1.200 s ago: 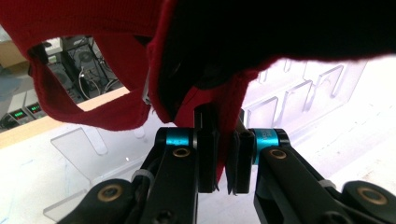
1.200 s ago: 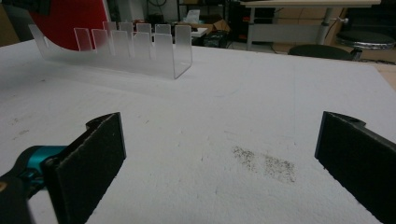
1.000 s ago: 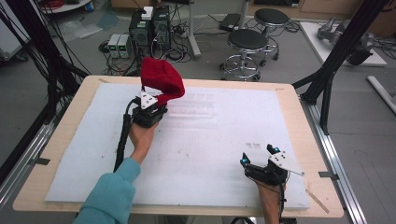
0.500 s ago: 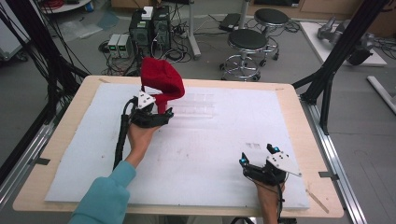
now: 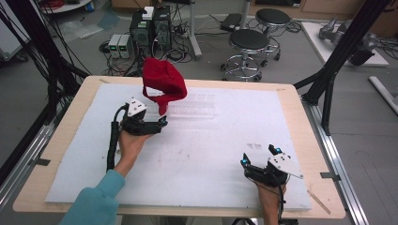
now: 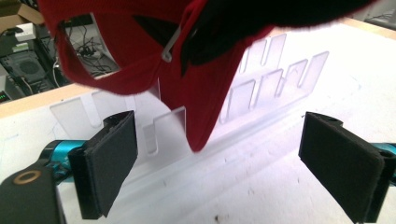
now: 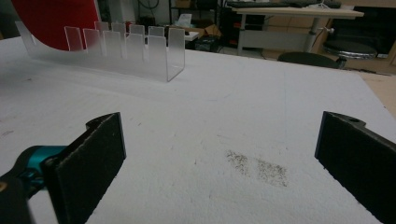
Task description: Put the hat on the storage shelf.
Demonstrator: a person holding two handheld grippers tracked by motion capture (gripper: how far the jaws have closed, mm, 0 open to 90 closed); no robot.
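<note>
Fingers, left: my left gripper has just been opening its jaws; in its own view both black pads stand wide, pressing on nothing, with the tip of the red cap hanging in the gap ahead of them.
Fingers, right: my right gripper stands spread too, bare white mat between its jaws.
Cap, place: perched on the clear slotted rack near the table's far edge, its lowest flap just beside my left jaws.
Left gripper view adds: the cap's underside, strap opening and a pale tag, plus the rack's upright tabs behind the flap.
Right gripper view adds: the rack end-on far off, red behind its tabs, and a grey smudge on the mat.
High view adds: both hands at once, well apart.
Pose, left: forearm in a teal sleeve reaches forward, gripper lying about level, pointing toward the cap.
Pose, right: hand low at the near edge, gripper on the mat, pointing away.
</note>
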